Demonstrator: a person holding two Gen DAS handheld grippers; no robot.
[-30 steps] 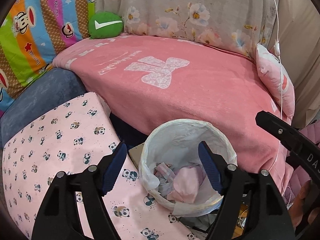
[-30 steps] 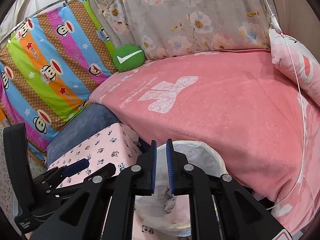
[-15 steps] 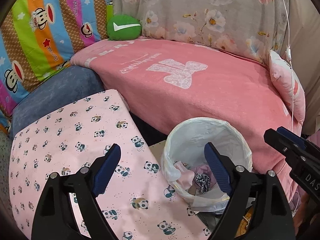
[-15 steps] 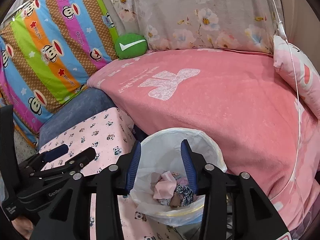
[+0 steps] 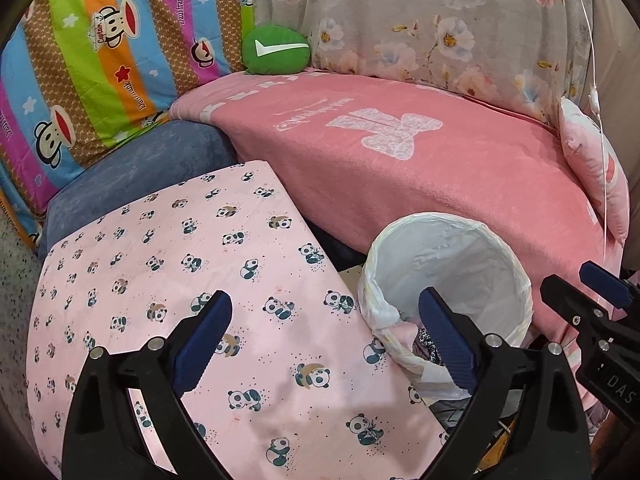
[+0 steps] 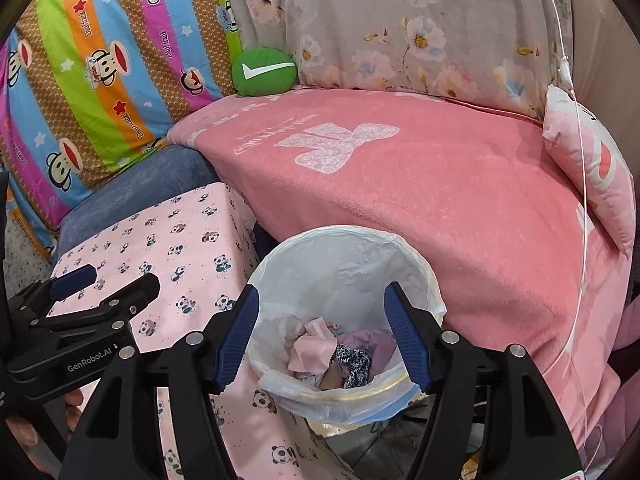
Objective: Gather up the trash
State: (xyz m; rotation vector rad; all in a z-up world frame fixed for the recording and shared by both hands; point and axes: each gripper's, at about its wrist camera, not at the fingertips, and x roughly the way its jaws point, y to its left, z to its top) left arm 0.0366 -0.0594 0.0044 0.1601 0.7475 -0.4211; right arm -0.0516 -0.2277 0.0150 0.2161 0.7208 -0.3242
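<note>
While both tools hang empty, right gripper spread over the bin | scraps lie inside | left gripper spread above panda cloth | no more litter visible.

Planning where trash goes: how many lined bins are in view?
1: the white-lined bin stands on the floor between the panda-print cover and the pink blanket, already holding scraps. Others could be out of frame.
</note>
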